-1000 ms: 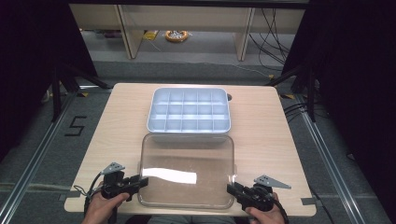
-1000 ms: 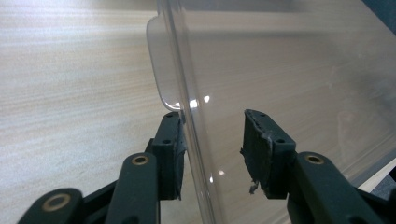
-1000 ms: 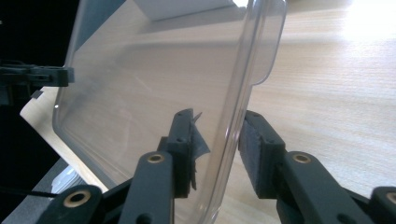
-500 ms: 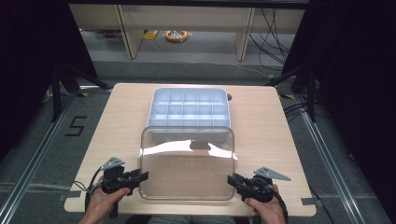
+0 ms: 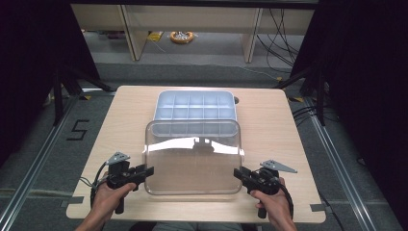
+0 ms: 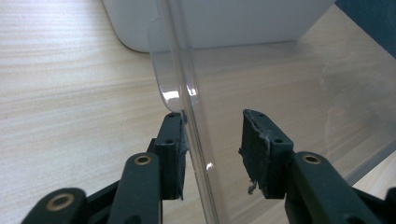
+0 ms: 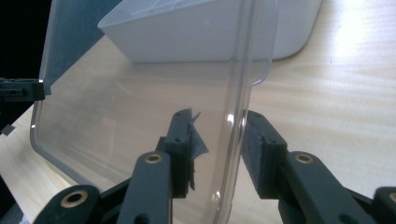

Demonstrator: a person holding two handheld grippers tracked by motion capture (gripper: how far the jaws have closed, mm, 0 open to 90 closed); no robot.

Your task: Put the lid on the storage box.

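A clear plastic lid (image 5: pixel 192 159) hangs tilted above the table, its far edge over the near rows of a white compartment tray (image 5: pixel 195 103). My left gripper (image 5: pixel 146 172) is shut on the lid's left rim, and my right gripper (image 5: pixel 239 174) is shut on its right rim. In the left gripper view the lid's rim (image 6: pixel 187 93) runs up between my jaws (image 6: pixel 212 149), with the tray (image 6: pixel 224 23) behind. In the right gripper view the lid's rim (image 7: pixel 240 93) stands between my jaws (image 7: pixel 217 149), pressed to the right one, before the tray (image 7: pixel 201 37).
The light wooden table (image 5: pixel 120 120) has bare surface left and right of the tray. Dark curtains and metal stands flank it. Shelving legs and cables stand on the floor beyond the far edge. A floor mark "5" (image 5: pixel 79 129) lies at the left.
Both grippers have raised the lid off the table and carried it away from the person; its far edge now overlaps the tray's near rows.
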